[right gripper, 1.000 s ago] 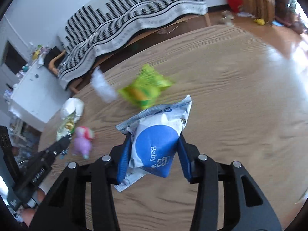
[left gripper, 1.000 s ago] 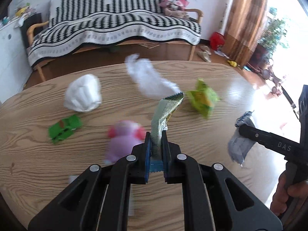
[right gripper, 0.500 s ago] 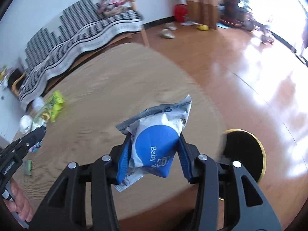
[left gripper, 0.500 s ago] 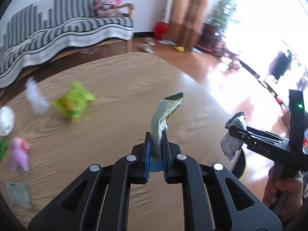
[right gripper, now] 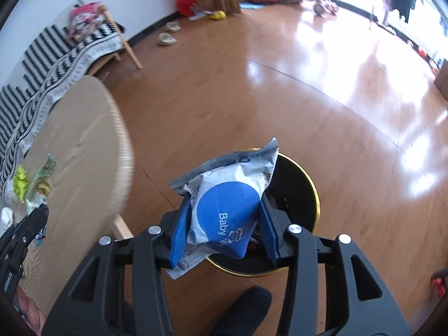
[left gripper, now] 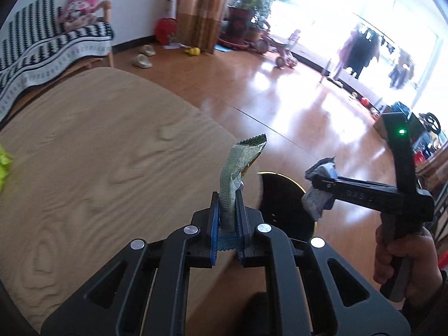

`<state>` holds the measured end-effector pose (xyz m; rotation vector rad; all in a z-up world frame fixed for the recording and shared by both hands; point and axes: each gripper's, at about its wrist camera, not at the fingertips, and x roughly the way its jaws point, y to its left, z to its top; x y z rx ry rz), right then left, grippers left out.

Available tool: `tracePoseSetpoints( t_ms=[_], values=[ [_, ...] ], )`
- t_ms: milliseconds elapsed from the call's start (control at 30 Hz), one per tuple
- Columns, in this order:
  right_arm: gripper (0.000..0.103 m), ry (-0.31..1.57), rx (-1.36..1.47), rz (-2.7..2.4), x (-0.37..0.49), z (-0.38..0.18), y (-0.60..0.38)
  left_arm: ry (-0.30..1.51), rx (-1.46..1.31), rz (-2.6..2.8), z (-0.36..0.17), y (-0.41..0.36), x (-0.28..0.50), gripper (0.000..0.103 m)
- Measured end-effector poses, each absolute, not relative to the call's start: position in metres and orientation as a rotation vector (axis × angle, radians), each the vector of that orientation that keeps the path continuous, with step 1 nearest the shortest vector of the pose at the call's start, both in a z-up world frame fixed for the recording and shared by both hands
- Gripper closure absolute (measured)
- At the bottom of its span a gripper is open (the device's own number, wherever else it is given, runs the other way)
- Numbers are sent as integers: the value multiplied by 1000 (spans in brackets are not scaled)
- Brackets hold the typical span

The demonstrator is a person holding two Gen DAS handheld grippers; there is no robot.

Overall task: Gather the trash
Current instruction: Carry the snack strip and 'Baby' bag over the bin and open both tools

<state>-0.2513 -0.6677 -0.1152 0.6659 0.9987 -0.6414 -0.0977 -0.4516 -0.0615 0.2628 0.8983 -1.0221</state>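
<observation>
Both pieces of trash look nearly weightless and limp, so each will hang and flutter rather than hold a shape, and their glossy film is likely slick; a pinch near one sealed end seems the sure hold, since a seam gives the pads something flat and stiff to bite. The left claw (left gripper: 226, 218) is clenched on the lower end of a wrapper (left gripper: 238, 168), a narrow green-gold strip with a serrated top edge, creased and twisted, standing up from between the blue pads above the rim of the counter (left gripper: 98, 145). The right claw (right gripper: 224, 232) is grasping a pack (right gripper: 228, 198), a crumpled white and grey pouch with a large blue round label reading "Baby", puffed out between the pads and probably springy, with a loose flap sticking out below. The pack hangs directly over the bin (right gripper: 302, 184), a black can with a gold rim standing on the wooden floor just beside the counter. The wrapper is near the bin but not yet over its mouth. More trash (right gripper: 21, 179), yellow-green, lies back on the counter. Once let go, either piece may drift or cling to a pad.
</observation>
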Motion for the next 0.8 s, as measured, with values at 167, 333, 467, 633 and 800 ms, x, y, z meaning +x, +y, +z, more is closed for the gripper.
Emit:
tracePoseSetpoints(
  t_ms=[167,333,467,633,800],
  values=[
    [58,1018,701,-660,-262,-127,-681,925,268,-1061,-74,-478,-108,93],
    [57,1024,710,-664,-263,-131,-686,942,276,-1082,-82,-497,-110,93],
    [56,1019,719,-667,-262,-133,-689,952,278,-1090,-86,-507,-113,93],
    [31,984,723,-684,-265,-127,-689,964,280,-1100,-91,-517,-118,93],
    [26,934,733,-717,-276,-118,-693,979,289,-1115,-98,-526,-124,93]
  ],
)
